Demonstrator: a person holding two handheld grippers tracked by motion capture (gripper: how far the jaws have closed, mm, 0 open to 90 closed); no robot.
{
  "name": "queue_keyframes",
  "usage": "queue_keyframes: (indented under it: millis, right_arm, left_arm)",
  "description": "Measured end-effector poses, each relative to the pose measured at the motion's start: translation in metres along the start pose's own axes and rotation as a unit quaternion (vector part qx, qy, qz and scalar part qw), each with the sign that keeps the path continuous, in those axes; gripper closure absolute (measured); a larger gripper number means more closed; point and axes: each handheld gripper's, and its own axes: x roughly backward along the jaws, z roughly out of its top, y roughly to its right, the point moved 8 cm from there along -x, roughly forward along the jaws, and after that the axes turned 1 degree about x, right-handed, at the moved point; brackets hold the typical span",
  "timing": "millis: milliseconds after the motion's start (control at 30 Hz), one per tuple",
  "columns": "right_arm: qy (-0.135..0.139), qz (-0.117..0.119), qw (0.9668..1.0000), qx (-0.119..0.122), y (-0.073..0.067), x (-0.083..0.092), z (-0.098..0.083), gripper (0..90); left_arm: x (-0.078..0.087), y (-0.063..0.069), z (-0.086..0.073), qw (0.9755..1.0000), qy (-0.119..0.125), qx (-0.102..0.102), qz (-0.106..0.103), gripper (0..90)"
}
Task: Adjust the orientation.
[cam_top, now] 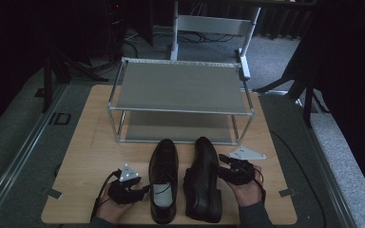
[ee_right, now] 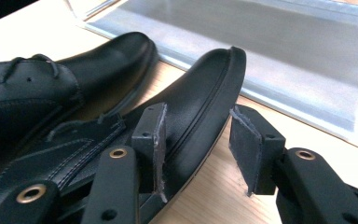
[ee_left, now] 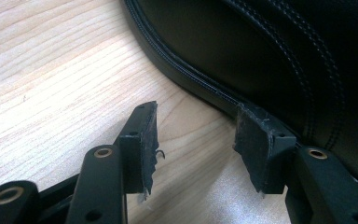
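Lying on the pale wooden table [cam_top: 90, 142] before a grey two-tier metal rack [cam_top: 180, 85], two black leather lace-up shoes [cam_top: 163, 180] look stiff-soled, smooth, moderately heavy; the collar or sole rim suits gripping. Left gripper [ee_left: 196, 140] and right gripper [ee_right: 196, 144] both gape, holding nothing.

Counted on the table [cam_top: 85, 147]: two black shoes, one upright [cam_top: 163, 178] and one tipped on its side [cam_top: 204, 178]. One metal rack [cam_top: 180, 102] with two shelves, both bare. Two hand-held grippers, the left gripper [cam_top: 140, 189] and the right gripper [cam_top: 222, 160], each with two jaws.
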Motion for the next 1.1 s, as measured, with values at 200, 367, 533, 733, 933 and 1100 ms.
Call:
queue_keyframes:
  millis: [200,367,533,733,933,1100]
  right_arm:
    - [-0.01,-0.02,0.9997,-0.005,0.009,0.009,-0.006,57.2]
    - [-0.015,-0.029,0.9993,-0.018,0.019,0.015,-0.014,59.1]
    - [-0.023,-0.031,0.9985,-0.038,0.027,0.02,-0.024,59.5]
    - [-0.038,-0.047,0.9966,-0.056,0.038,0.025,-0.04,62.4]
    - [-0.037,-0.054,0.9938,-0.09,0.049,0.035,-0.057,59.0]
    - [-0.011,-0.055,0.9953,-0.078,0.04,0.046,-0.05,51.9]
  left_arm:
    - [0.0,0.0,0.0,1.0,0.001,0.003,0.0,49.6]
    - [-0.001,-0.001,0.0,1.0,0.001,0.005,0.0,49.5]
    - [-0.001,-0.001,0.0,1.0,0.001,0.007,0.0,49.5]
    - [-0.001,-0.001,0.0,1.0,0.002,0.008,-0.001,49.6]
    - [-0.001,-0.001,0.0,1.0,0.002,0.01,-0.002,49.4]
    - [-0.001,-0.001,0.0,1.0,0.002,0.008,0.0,49.4]
